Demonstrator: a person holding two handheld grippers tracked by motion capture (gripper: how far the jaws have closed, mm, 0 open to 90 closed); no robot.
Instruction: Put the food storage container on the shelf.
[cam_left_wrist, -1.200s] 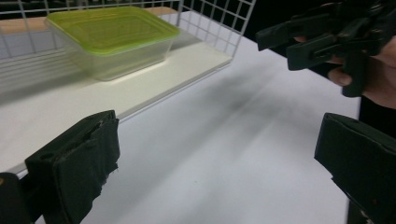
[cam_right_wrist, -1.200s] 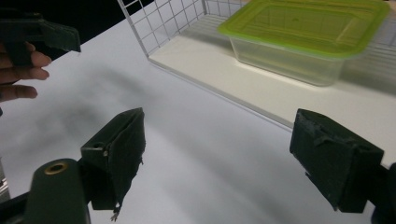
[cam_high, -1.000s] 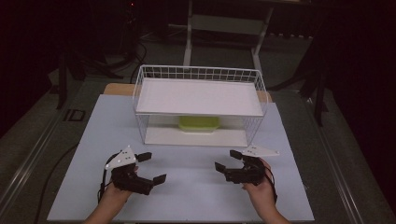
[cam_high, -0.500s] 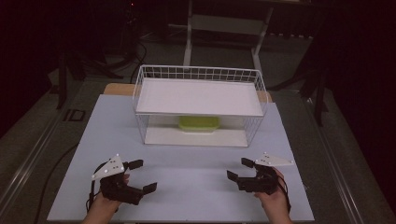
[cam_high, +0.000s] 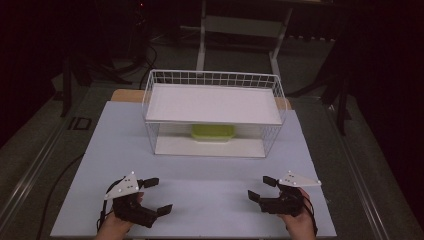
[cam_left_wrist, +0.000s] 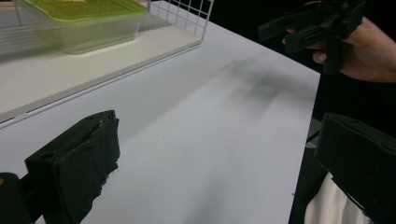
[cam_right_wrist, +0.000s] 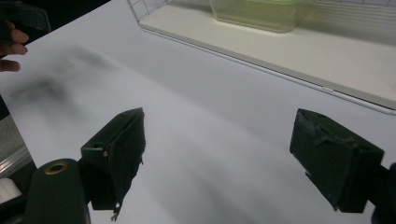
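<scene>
Green-lidded container (cam_high: 213, 133) sits in the wire rack (cam_high: 215, 79), well beyond both gaping jaws.

wire rack (cam_high: 212, 105), green container (cam_high: 212, 132), white table (cam_high: 200, 185)

A wire basket (cam_high: 212, 117) is placed on the worktop (cam_high: 200, 190) near its far edge, about midway between the left and right edges. A flat board (cam_high: 212, 102) is laid across the upper part of the basket, and a lidded container (cam_high: 213, 133) is kept under it, on the basket's floor, toward the back. Near the front edge, the left hand-held gripper (cam_high: 152, 196) is found by the front-left corner and the right hand-held gripper (cam_high: 261, 188) by the front-right corner, well apart, both in front of the basket.
</scene>
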